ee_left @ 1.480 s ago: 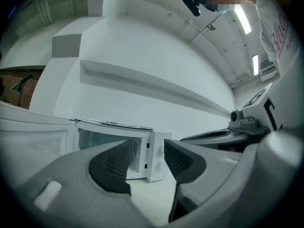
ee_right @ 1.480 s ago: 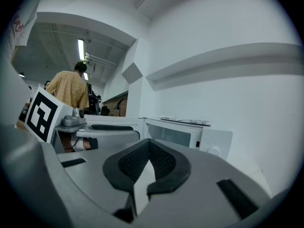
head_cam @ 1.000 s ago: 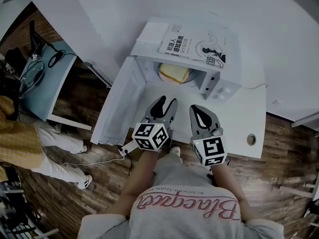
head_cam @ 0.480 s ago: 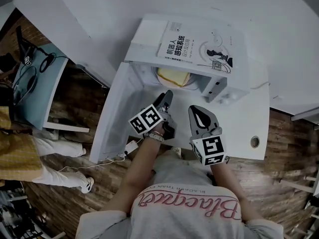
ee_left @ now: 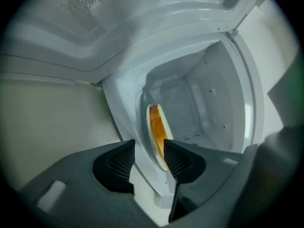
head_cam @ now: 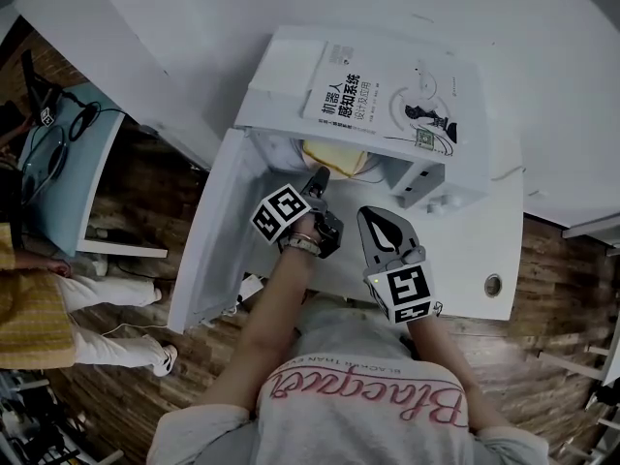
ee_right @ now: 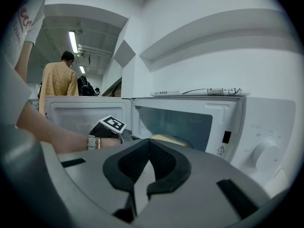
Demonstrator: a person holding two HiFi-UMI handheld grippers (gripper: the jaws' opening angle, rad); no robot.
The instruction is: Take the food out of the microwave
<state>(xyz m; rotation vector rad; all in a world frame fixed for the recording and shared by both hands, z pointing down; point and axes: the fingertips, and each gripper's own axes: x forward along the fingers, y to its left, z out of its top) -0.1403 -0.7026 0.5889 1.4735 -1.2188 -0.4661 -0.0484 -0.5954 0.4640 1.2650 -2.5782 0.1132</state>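
The left claw (head_cam: 317, 176) is at the mouth of the open microwave (head_cam: 283, 71), with its 2 jaws apart. In the left gripper view, the near rim of a white plate (ee_left: 144, 120) lines up with the gap; I cannot tell if they touch. The yellow food (head_cam: 334, 155) lies on that plate inside the cavity. The door (head_cam: 215, 226) hangs open at the left. A book (head_cam: 392, 95) lies on top of the microwave. The right claw (head_cam: 374, 218) is outside, over the white table (head_cam: 477, 250), closed and empty.
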